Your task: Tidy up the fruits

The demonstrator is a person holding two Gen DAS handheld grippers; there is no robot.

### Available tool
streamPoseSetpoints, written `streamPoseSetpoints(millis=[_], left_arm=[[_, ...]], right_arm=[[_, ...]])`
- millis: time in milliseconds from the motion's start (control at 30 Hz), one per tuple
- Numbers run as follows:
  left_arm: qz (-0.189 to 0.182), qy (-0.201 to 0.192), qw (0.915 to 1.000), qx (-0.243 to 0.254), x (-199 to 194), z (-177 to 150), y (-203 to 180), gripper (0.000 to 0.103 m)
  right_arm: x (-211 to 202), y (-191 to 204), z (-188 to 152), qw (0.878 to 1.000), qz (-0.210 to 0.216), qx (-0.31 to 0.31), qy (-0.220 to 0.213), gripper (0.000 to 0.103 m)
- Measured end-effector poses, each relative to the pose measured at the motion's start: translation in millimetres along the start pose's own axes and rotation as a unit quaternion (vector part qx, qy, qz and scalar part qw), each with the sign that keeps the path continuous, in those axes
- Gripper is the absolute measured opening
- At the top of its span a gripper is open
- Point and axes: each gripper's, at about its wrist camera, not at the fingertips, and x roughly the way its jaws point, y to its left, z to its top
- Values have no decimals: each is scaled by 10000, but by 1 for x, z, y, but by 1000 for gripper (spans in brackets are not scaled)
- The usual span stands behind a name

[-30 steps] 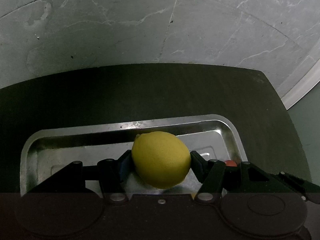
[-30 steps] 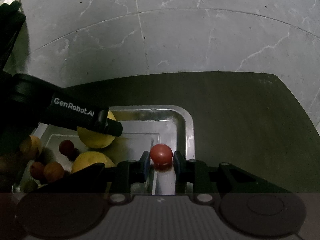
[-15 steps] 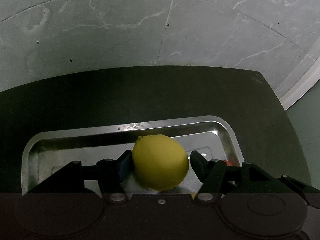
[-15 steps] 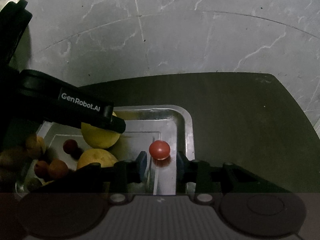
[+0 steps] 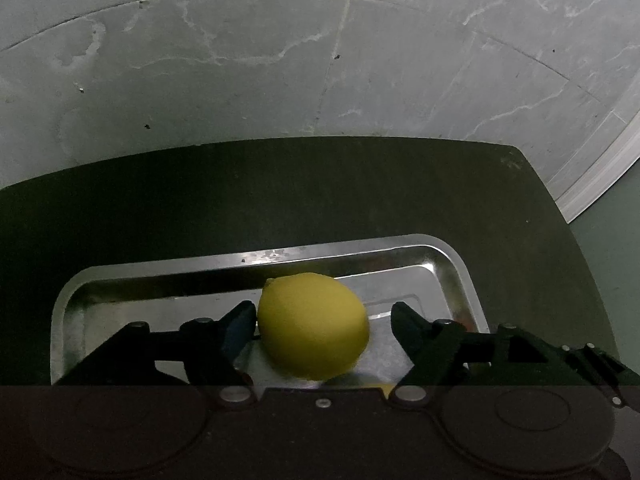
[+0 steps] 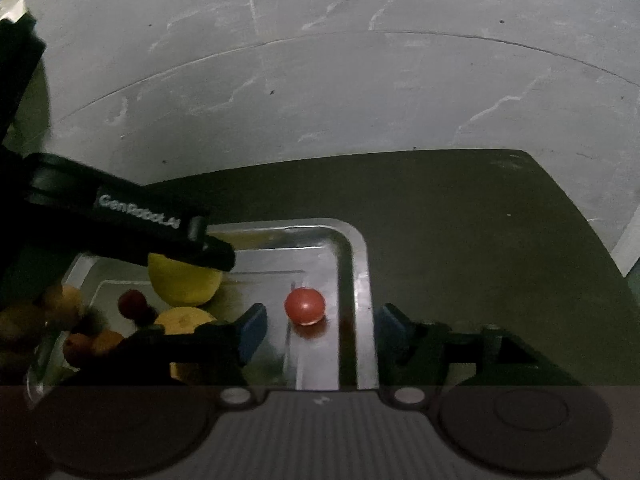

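Only the right view shows the cherry tomato (between parted tool fingers).

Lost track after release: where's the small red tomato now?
Right wrist view: the tomato lies on the metal tray near its right rim, between the open right gripper fingers, untouched.

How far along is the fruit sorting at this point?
Done: the red cherry tomato lies loose in the metal tray, between the open right gripper. In hand: the open left gripper flanks the lemon. Left: small fruits remain bunched together.
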Motion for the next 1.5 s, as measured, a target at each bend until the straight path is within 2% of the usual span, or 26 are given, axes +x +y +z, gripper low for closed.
streamPoseSetpoints(millis=[267, 500, 633, 1000, 1500], left_arm=[[-5, -68, 10000, -9, -4, -1, 2, 83], [15, -151, 9999, -9, -12, 0, 6, 91], [25, -213, 9998, -10, -18, 0, 10, 96], [94, -474, 9988, -17, -41, -6, 26, 98], [151, -991, 9948, 167, -85, -27, 55, 99]], right_arm=[[-6, 1, 1, 9998, -122, 89, -92, 80], [-8, 2, 1, 9992, -287, 199, -204, 97], [-10, 1, 1, 9984, -431, 294, -236, 101], [-27, 7, 3, 9950, -715, 545, -433, 103], [-74, 38, 1, 9876, -1046, 704, -936, 103]])
